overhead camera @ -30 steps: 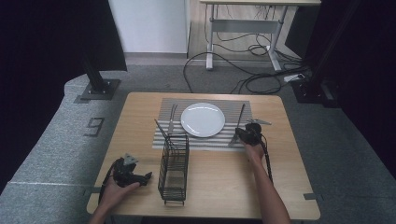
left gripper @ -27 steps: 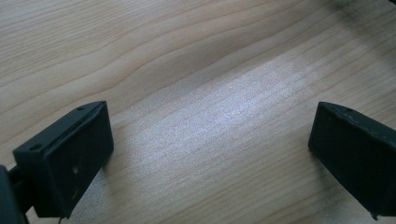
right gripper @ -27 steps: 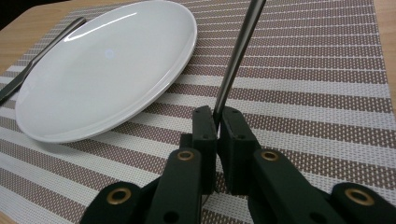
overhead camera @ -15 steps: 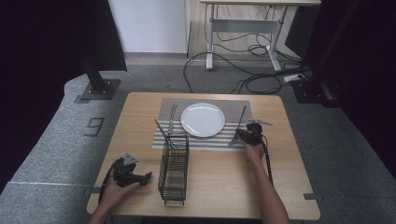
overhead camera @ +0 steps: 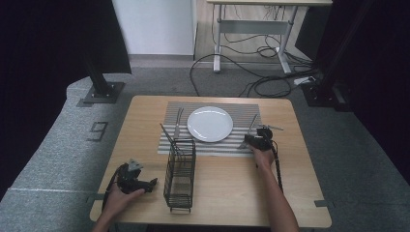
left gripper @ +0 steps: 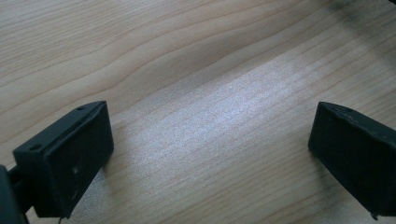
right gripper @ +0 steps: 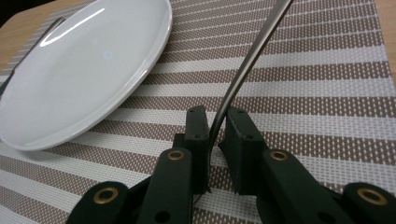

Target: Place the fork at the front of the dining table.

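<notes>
Setting cutlery: high view, right gripper (overhead camera: 255, 140) rests on placemat (overhead camera: 241, 112) right of plate (overhead camera: 210, 123), left gripper (overhead camera: 145, 183) idle by wire caddy (overhead camera: 180, 174) | left gripper view, fingers (left gripper: 70, 158) wide apart, empty, over table (left gripper: 196, 70) | right gripper view, fingers (right gripper: 196, 135) nearly closed, just easing apart, utensil handle (right gripper: 252, 51) between them, running straight ahead beside plate (right gripper: 79, 70).

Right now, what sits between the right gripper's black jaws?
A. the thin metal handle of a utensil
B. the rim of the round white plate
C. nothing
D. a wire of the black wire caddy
A: in the right gripper view the thin metal utensil handle runs down between the right gripper jaws, over the striped placemat, beside the round white plate.
</notes>
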